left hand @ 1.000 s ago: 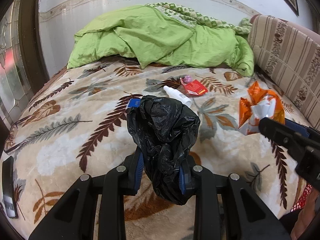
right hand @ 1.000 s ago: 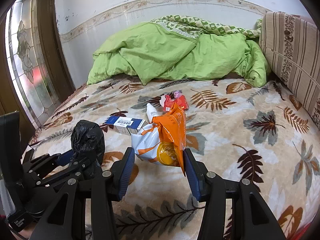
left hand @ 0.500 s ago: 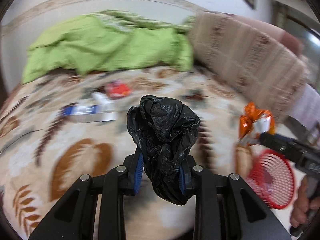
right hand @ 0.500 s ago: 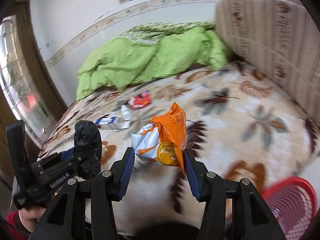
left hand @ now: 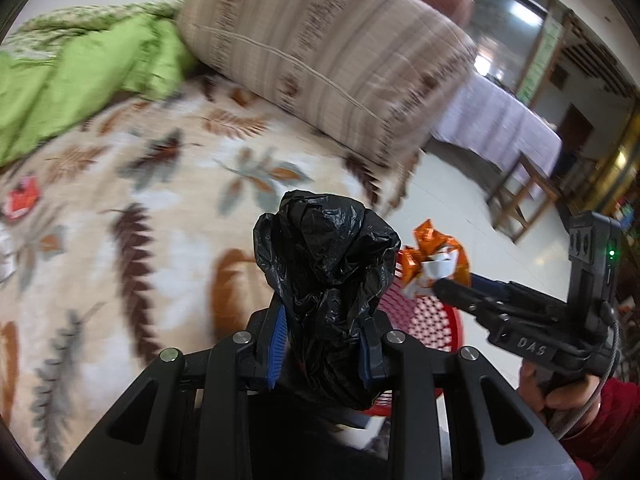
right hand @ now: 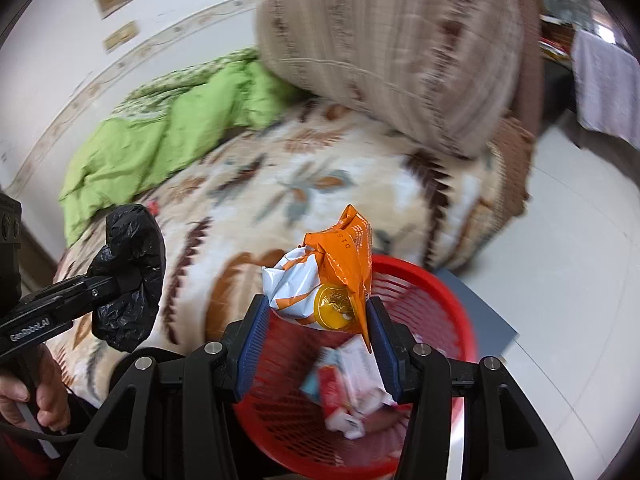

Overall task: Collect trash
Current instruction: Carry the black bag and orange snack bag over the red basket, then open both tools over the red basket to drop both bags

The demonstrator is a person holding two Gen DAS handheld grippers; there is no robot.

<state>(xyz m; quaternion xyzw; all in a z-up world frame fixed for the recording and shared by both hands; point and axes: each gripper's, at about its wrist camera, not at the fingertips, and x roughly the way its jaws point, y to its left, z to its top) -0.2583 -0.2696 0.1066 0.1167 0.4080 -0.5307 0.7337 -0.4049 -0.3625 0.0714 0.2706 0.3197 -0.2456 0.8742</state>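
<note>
Right wrist view takes in the whole business: the big bed under its cream blanket printed with brown leaves [right hand: 248, 216], and on the floor against its near edge the round red plastic mesh basket [right hand: 420, 292], already holding a few cartons and wrappers, too blurred to name. The right gripper [right hand: 318, 342] hangs directly over the basket's rim, its blue pads clamped on a crumpled orange and white foil snack bag [right hand: 328, 280]. Off to its side the left gripper [left hand: 322, 342] is closed tight on a scrunched black plastic bag [left hand: 326, 276], held above the blanket's near edge, just short of the basket.

I'd say the job is partway through: some rubbish is binned and two pieces are about to drop. In the left wrist view a small red wrapper [left hand: 22, 200] lies near the blanket's far left edge, so at least that needs another trip
</note>
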